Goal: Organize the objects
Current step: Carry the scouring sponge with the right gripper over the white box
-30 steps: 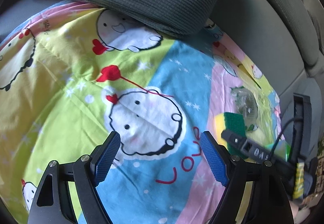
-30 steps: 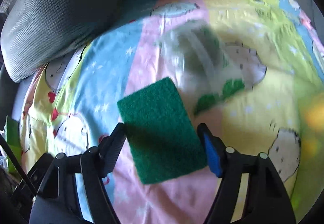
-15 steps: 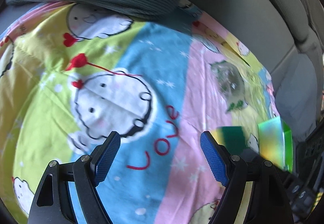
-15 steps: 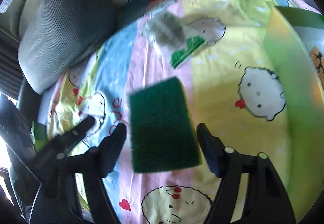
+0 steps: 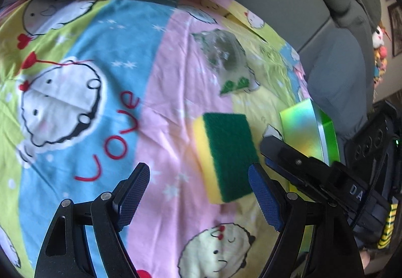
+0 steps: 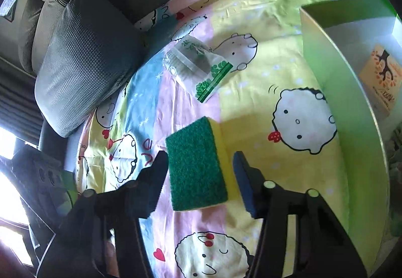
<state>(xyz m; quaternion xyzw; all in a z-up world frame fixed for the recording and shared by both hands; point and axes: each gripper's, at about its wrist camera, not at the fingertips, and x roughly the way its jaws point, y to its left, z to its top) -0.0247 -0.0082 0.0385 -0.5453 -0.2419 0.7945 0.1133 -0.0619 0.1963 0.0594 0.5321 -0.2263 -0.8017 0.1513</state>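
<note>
sponge between the right fingers, not yet gripped

the sponge (image 6: 197,167) lies flat on the cartoon sheet (image 6: 289,72), green scouring face up, yellow foam showing along one side; its long axis runs roughly along the fingers of the right gripper (image 6: 198,182), which straddles it with jaws wide and a gap visible on the yellow side; contact on the other side cannot be told; the left gripper (image 5: 198,198) stands wide and empty, with the sponge ahead and to its right; the right is judged nearer; the green box (image 6: 336,92) sits open to the right; a plastic packet (image 6: 198,69) lies beyond, apart.
</note>
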